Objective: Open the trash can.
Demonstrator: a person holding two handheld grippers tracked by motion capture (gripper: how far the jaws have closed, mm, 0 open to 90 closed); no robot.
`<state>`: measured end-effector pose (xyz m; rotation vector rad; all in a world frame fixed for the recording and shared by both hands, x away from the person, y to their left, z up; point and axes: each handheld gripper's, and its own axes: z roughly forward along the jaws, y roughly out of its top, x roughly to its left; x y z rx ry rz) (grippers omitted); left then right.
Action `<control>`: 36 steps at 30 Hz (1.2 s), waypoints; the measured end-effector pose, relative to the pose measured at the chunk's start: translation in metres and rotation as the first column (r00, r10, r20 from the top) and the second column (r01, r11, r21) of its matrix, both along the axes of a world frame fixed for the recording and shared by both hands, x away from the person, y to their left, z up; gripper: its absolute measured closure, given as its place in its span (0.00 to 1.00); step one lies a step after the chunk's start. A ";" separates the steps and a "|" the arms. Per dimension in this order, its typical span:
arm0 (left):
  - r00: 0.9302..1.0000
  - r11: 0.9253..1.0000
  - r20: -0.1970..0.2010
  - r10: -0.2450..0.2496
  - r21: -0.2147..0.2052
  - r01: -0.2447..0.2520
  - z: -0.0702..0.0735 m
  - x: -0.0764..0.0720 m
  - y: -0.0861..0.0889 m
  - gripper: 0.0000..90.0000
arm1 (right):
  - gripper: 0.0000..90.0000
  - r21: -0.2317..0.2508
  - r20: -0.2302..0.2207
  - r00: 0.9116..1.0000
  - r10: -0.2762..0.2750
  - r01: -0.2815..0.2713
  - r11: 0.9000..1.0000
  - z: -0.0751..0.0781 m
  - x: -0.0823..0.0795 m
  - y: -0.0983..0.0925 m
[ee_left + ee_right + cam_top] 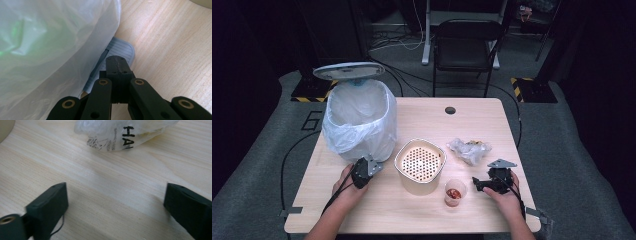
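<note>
1. Take the strainer bowl in the middle of the table as your landmark. The bin, lined with a white bag and with its lid tipped up, stands to the bowl's left and a little behind it.
2. Your left gripper sits left of the bowl, at the bin's foot. In the left gripper view its jaws are pressed together with nothing between them, and the tip rests on the grey pedal that sticks out from under the bag.
3. The crumpled wrapper lies to the bowl's right and slightly behind it. A small plastic cup with red-brown scraps stands in front of the bowl, to its right.
4. Your right gripper is right of the cup, well nearer to the wrapper than your left one. Its jaws stand wide with only bare table between them.
5. The relation that counts: in the right gripper view the wrapper lies straight ahead of the open jaws, a short reach away and not yet touched. Its long side runs across the jaws' line, so it should fit between them.
6. My judgement: push the right gripper forward over the wrapper, then close.
</note>
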<state>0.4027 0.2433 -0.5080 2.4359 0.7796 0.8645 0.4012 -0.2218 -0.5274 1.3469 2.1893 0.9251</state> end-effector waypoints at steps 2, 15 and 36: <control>1.000 1.000 -0.008 -0.004 -0.005 0.004 0.000 0.000 0.000 1.00 | 0.19 0.010 0.006 1.000 -0.010 0.010 1.000 0.002 -0.001 -0.002; 1.000 1.000 -0.006 0.004 -0.013 -0.004 0.000 0.001 0.001 1.00 | 0.19 0.023 0.005 0.999 -0.052 0.052 0.998 0.027 0.000 -0.007; 1.000 1.000 -0.005 0.010 -0.011 -0.010 0.000 0.001 0.000 1.00 | 0.00 0.087 0.016 0.999 -0.035 0.033 0.996 0.074 0.015 0.011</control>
